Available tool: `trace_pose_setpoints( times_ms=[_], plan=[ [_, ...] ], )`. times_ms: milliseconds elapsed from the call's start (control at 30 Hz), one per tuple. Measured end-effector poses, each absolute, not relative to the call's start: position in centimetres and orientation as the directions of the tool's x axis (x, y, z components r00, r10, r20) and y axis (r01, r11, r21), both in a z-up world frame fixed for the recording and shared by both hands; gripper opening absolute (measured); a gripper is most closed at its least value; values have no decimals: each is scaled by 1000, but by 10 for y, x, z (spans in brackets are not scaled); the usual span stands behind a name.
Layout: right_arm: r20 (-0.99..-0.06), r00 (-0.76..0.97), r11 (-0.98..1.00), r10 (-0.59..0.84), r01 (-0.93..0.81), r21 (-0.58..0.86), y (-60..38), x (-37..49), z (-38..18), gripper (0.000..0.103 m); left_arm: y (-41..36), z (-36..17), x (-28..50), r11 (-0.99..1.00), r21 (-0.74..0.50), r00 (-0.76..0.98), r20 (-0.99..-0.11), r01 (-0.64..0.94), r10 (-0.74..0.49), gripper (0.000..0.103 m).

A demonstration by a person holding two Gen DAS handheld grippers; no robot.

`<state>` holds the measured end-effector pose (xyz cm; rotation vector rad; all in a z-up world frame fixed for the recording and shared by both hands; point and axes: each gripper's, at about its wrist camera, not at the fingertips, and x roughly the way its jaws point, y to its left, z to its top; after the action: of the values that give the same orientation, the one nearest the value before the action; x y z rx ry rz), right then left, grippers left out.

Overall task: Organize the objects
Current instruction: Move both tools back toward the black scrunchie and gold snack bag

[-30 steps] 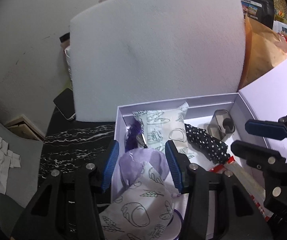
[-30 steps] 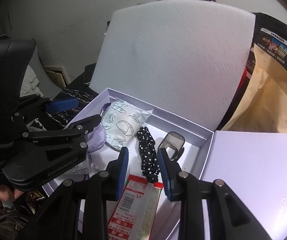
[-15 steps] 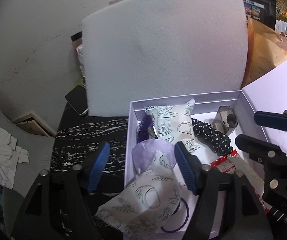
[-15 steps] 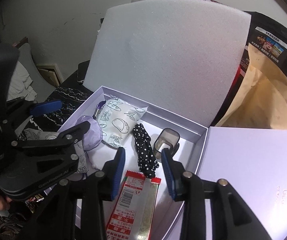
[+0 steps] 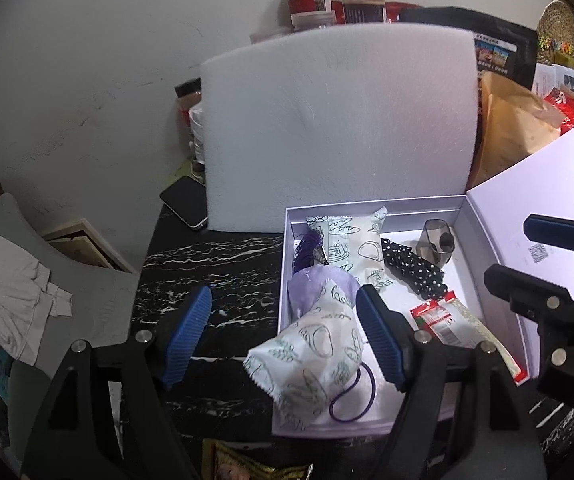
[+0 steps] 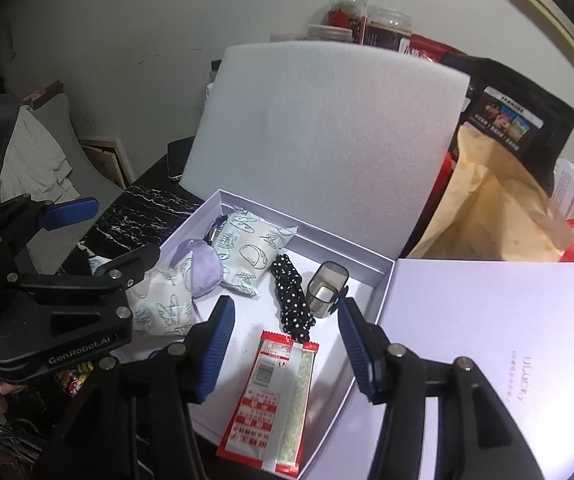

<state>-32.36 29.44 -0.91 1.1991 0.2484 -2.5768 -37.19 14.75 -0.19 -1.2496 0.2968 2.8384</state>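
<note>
Your lavender box [image 6: 367, 254] on the black marbled table [image 5: 207, 264] already holds two printed snack packets [image 5: 311, 356], a purple pouch [image 5: 319, 286], a dotted scrunchie [image 6: 293, 296], a smoky clip [image 6: 325, 288], a hair tie [image 5: 353, 396] and a red sachet [image 6: 275, 396]. Your left gripper [image 5: 283, 336] and right gripper [image 6: 283, 344] hover with jaws opening, gripping nothing, the near packet and the sachet lying loose below them. I judge packing mostly done; the lid [image 6: 487, 320] lies open beside, the near packet overhanging the wall

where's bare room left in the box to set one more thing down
Bare floor shows in the box between the red packet and the near-left wall, and along the right wall beside the dotted scrunchie. The far-left end is crowded: two printed pouches, purple bag. Black marble left of the box is bare.
</note>
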Motion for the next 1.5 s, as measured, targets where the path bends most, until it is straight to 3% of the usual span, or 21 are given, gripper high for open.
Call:
trace_pose_setpoints(
  times_ms=[900, 1500],
  plan=[
    [-703, -673, -931, -229, 363, -45, 282, -223, 45, 56, 122, 74, -242, -990, 135, -729, -682, -49, -57, 78],
    [-718, -631, -891, -294, 453, -34, 235, -162, 29, 56, 73, 65, -156, -992, 117, -705, -701, 39, -110, 79]
  ],
)
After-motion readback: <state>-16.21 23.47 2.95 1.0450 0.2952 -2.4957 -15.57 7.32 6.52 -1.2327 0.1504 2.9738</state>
